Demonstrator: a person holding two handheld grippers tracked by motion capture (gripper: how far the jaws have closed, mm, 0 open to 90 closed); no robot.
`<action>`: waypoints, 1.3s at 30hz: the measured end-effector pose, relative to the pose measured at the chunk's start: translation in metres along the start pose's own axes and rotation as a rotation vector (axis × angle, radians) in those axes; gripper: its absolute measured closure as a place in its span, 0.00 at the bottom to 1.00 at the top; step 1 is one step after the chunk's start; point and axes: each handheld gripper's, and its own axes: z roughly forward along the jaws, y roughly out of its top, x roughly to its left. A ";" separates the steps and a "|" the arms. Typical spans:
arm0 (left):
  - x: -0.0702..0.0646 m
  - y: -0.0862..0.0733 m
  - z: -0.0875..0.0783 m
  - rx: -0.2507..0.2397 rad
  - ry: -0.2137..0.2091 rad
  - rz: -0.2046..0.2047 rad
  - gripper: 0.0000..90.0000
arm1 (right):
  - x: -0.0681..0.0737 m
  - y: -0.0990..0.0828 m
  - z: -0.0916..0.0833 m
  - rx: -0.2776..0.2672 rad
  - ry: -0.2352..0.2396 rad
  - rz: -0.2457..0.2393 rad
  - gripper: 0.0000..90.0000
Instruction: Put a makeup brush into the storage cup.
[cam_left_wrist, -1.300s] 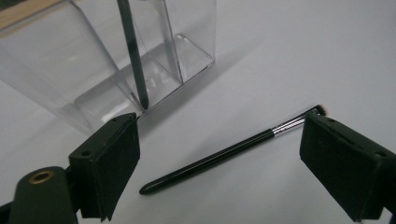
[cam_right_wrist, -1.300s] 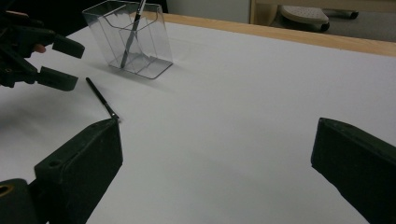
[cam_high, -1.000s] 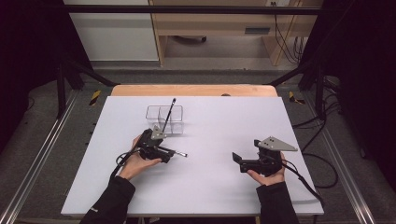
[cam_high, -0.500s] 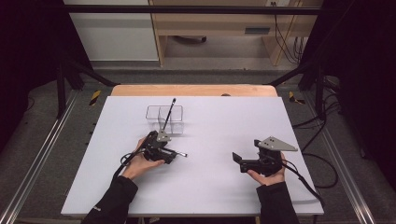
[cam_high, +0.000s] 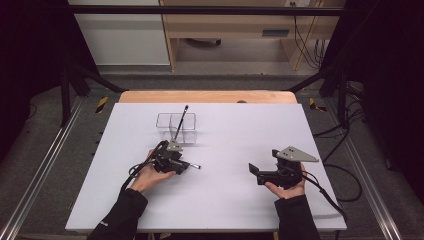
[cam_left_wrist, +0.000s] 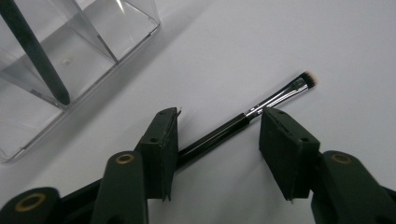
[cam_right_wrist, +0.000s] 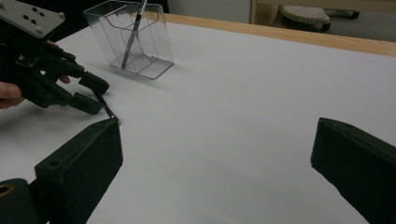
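1. The bench (cam_high: 225, 200) has a plain white top with a wooden strip along its far edge; dark curtains flank it, and metal rails run along the grey floor (cam_high: 45, 165) on both sides.
2. A clear plastic organizer (cam_high: 176, 127) stands on the far-left part of the bench, with one dark brush (cam_high: 181, 120) leaning inside it.
3. A small makeup brush (cam_left_wrist: 275, 97) lies flat on the bench just near of the organizer, between the jaws of the left claw (cam_left_wrist: 219, 140).
4. The left claw's jaws have just been closing around the brush handle; one pad touches it, the other stands clear.
5. The right claw (cam_high: 257, 172) rests released, well apart, unchanged from before.
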 end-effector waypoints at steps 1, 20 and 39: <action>0.000 0.000 0.000 0.001 -0.002 -0.002 0.56 | 0.000 0.000 0.000 0.000 0.000 0.000 0.03; -0.007 0.003 -0.004 0.046 0.004 -0.004 0.78 | 0.000 0.000 0.000 0.000 0.001 0.000 0.03; -0.007 0.004 -0.008 0.086 -0.009 -0.041 0.92 | 0.000 0.000 0.000 0.000 0.001 -0.001 0.03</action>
